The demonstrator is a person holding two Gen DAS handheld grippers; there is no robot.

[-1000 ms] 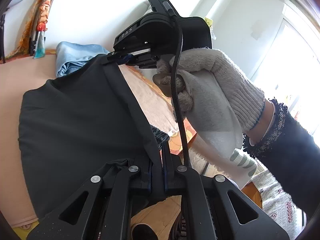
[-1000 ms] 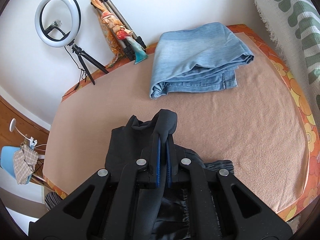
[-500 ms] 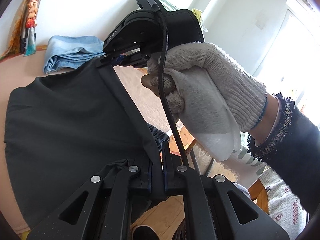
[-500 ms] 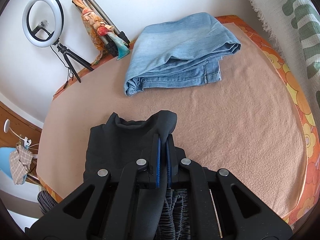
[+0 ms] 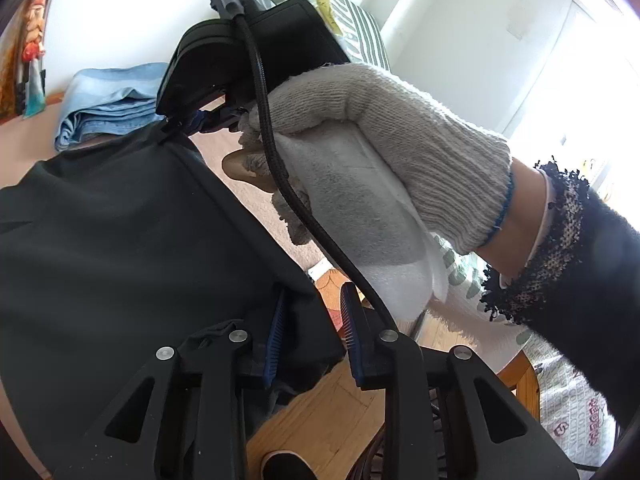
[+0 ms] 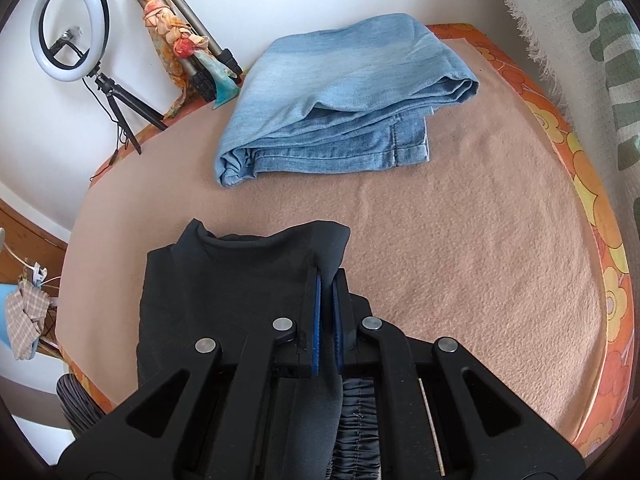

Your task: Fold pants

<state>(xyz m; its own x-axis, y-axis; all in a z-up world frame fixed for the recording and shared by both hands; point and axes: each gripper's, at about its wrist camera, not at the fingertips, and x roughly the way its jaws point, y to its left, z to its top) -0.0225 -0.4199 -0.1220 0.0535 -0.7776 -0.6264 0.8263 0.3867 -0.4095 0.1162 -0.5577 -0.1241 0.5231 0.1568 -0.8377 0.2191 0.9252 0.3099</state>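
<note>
On the near left of the table, the black pants (image 6: 224, 280) lie doubled over on the tan blanket (image 6: 460, 240), with one folded edge lifted toward the far side and the gathered elastic waistband showing directly below my right gripper (image 6: 328, 312). My left gripper (image 5: 314, 332) sits at the near corner of the same garment; its jaws are opening, the blue pads stand apart, and black cloth lies between them and against the left pad without being pinched. My right gripper is clamped on a raised fold of the black fabric, pads together with the cloth sandwiched between them. Judged from this layout, one fold is laid down and is in the course of being released: the left corner is freed first, the right corner is not yet let go. What remains is to release the right side, flatten the lifted edge, and probably make a further fold to bring the pants to a compact shape. Surroundings, left to right: a ring light on a small tripod (image 6: 74, 48) stands at the far left against the wall; beside it, a folded tripod draped with an orange scarf (image 6: 176, 36); then folded blue jeans (image 6: 344, 100) lie on the far middle of the blanket, well apart from the black pants; a green-patterned throw (image 6: 580, 40) hangs at the far right. Nothing obstructs the blanket to the right of the pants.
</note>
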